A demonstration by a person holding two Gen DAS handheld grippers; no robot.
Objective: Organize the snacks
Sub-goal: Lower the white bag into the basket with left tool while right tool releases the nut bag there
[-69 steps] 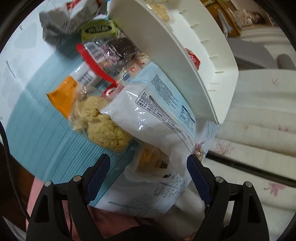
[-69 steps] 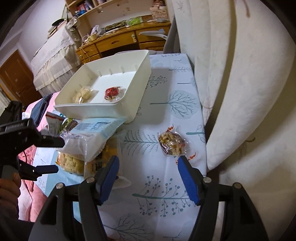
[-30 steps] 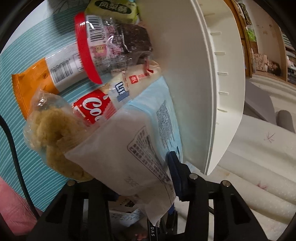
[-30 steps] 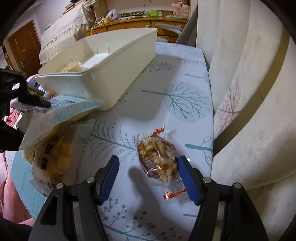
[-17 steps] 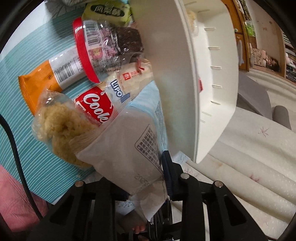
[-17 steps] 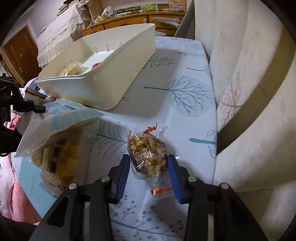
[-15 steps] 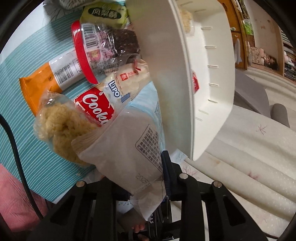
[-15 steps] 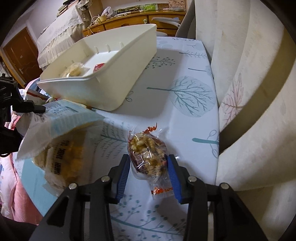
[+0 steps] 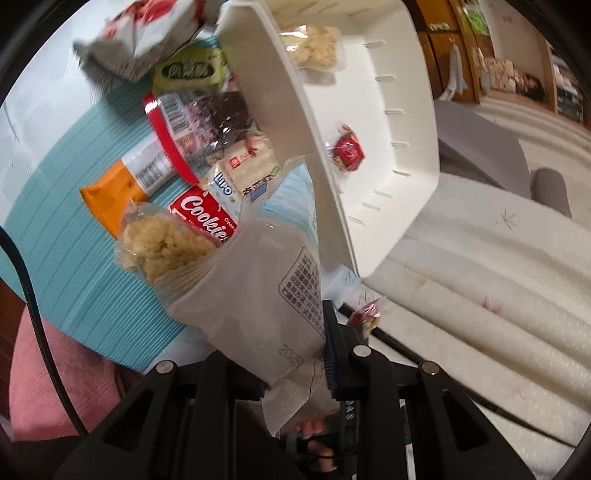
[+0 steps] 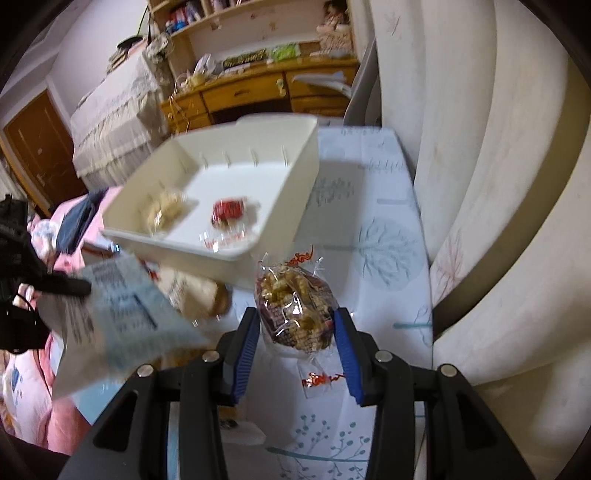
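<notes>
You were working in a lived-in home, most likely a bedroom. A wooden desk with drawers (image 10: 258,92) stood against the far wall, with cluttered shelves (image 10: 207,18) above it. A lace-edged cloth (image 10: 114,110) covered furniture beside a brown wooden door (image 10: 35,144). Your tabletop (image 10: 384,243) wore a tree-printed cloth, and along its right edge ran a pale quilted cover with a flower print (image 10: 491,206).

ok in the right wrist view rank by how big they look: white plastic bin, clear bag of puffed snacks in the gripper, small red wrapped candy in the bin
1. White plastic bin
2. Clear bag of puffed snacks, though nearness to the camera inflates it
3. Small red wrapped candy
</notes>
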